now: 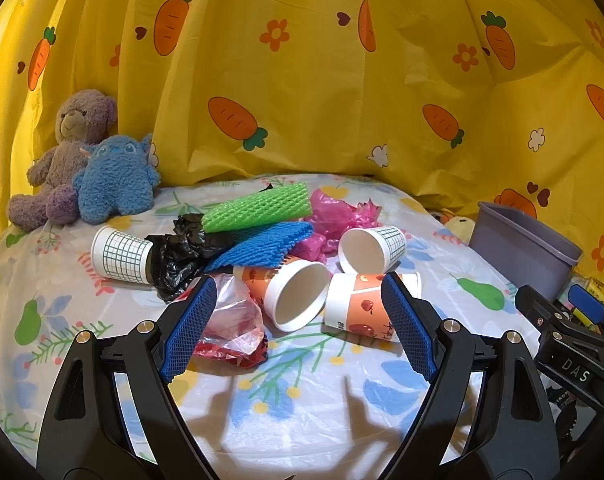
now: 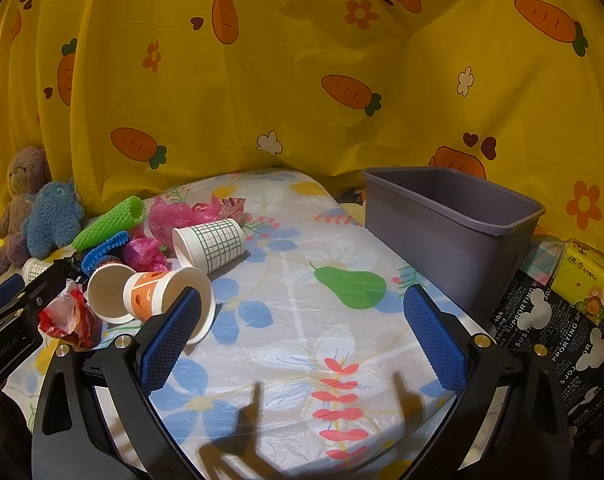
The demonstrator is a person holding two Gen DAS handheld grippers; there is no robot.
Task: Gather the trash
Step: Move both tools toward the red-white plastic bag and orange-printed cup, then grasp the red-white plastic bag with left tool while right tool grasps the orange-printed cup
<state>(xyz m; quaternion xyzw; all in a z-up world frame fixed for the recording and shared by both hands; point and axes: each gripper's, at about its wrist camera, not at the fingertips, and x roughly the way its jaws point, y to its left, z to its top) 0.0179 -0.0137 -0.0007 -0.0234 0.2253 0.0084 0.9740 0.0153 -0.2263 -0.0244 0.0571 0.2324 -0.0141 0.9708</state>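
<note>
**Nothing yet lifted from the trash pile**

Clearly, both tools are empty: the left gripper [image 1: 298, 328] is spread wide before the pile, and the right gripper [image 2: 302, 338] is likewise parted over bare floral sheet [image 2: 302, 216]. The trash lies left of the grey bin [image 2: 454, 220], well apart from it. Nearest the left gripper are two apple-print paper cups [image 1: 298, 296] [image 1: 362, 308], with a clear red-edged bag [image 1: 234, 320] beside them. A cup is probably best pinched across its rim wall (gently, since paper crumples), then carried over to the bin. "DAS" [image 1: 576, 370] is read on the right tool, and "SUPPORTING" on the black cloth [image 2: 542, 320] beside the bin.
</note>
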